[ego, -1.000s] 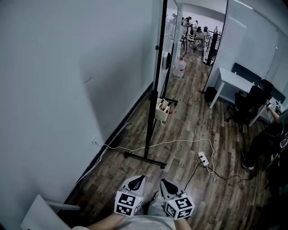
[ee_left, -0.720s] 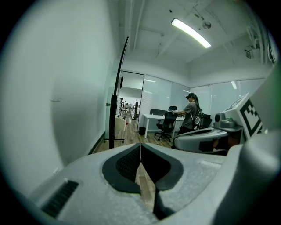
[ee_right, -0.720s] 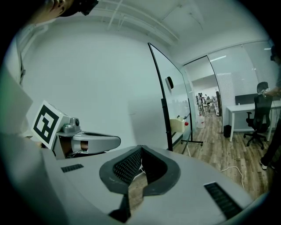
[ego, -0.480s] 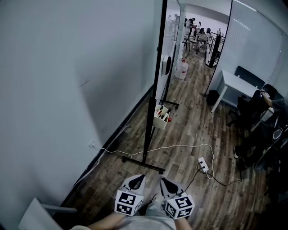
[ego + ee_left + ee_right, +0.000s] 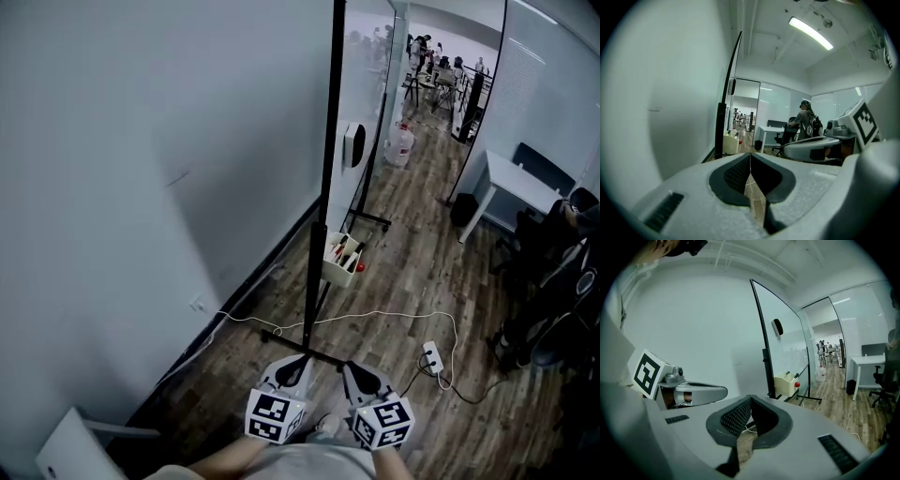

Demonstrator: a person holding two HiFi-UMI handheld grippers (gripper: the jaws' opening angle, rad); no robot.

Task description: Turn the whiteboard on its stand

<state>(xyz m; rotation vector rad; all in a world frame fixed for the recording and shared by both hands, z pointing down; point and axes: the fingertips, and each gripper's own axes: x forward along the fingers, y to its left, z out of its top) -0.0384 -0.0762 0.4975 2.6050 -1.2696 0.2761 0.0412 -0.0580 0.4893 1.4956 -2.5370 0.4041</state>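
**Whiteboard point(image 5: 331, 141) edge-on, jaws shut on nothing**
It stands just off the wall point(image 5: 141, 187), top cut off by the picture; its foot bar point(image 5: 277, 337) slips partly behind the left gripper point(image 5: 296, 361) and right gripper point(image 5: 350, 367), both pinched closed, empty

The whiteboard point(image 5: 364, 89) stands edge-on in its black stand point(image 5: 320, 225) close to the grey wall point(image 5: 141, 187), with a pale box point(image 5: 339, 262) hanging low on the frame. A white cable point(image 5: 380, 316) runs over the wood floor point(image 5: 422, 272) to a power strip point(image 5: 432, 356). The left gripper point(image 5: 297, 363) and right gripper point(image 5: 350, 368) sit side by side near the stand's foot bar point(image 5: 281, 337).
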